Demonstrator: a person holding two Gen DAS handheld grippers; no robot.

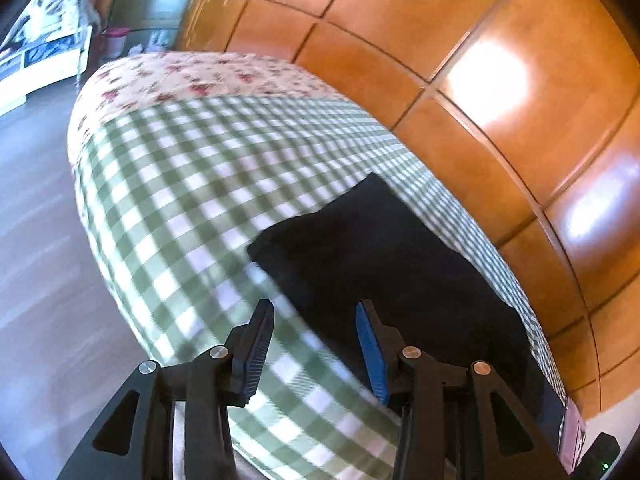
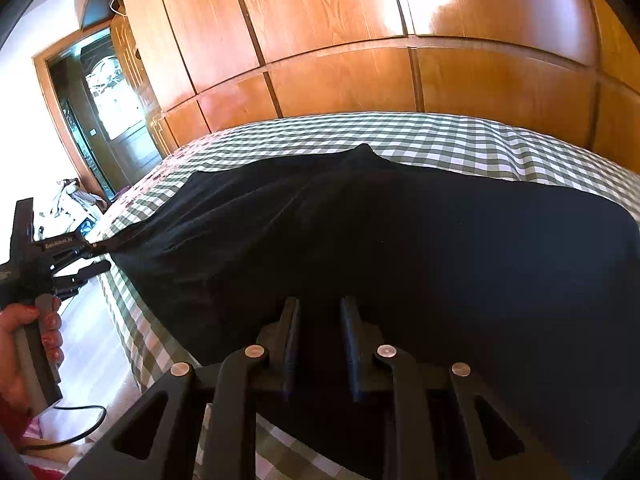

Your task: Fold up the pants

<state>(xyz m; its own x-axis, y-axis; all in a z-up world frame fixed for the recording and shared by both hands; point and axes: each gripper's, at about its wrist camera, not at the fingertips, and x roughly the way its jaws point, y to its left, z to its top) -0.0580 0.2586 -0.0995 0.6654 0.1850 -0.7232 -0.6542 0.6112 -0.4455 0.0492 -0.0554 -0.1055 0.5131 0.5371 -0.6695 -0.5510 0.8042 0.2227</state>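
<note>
While my right fingers sat nearly closed over the black pants on the bed, grip unclear, their long axis ran nine to three, the left fingers half-open and empty, cloth at one o'clock.

Green-and-white checked bedspread over floral sheet. Glossy wooden wardrobe right behind the bed. Dark doorway at left, black cable on floor.

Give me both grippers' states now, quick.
Left gripper: open, nothing between its pads.
Right gripper: jaws narrow over the black pants; whether it grips cloth cannot be told.
</note>
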